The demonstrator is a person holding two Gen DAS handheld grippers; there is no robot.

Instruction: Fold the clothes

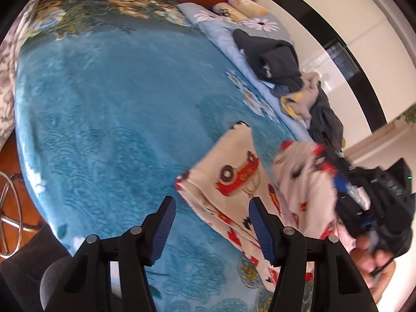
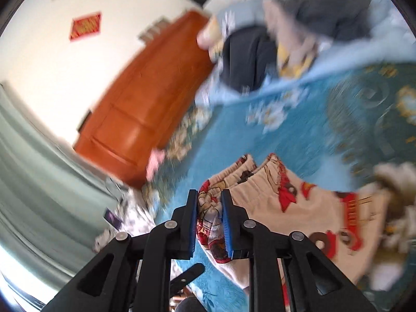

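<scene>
On the blue blanket (image 1: 109, 109) sits the thing being folded, a cream garment with red cartoon cars (image 1: 234, 171), lying near the bed's right side. The right gripper (image 2: 209, 218) has a bunched-up bit of that fabric clamped between its blue pads – jaws nearly together, pinching cloth, with the rest trailing off to the right. From the left wrist view you can see the same gripper (image 1: 345, 182) lifting a wad of the garment, though it's blurry. The left gripper (image 1: 210, 230) is spread wide with nothing in it – just hovering over the blanket by the garment's edge. Further out there's a messy pile of dark clothes (image 1: 275, 57) on a pale blue floral quilt (image 1: 221, 31), and an orange wooden headboard (image 2: 145, 98) beyond.
</scene>
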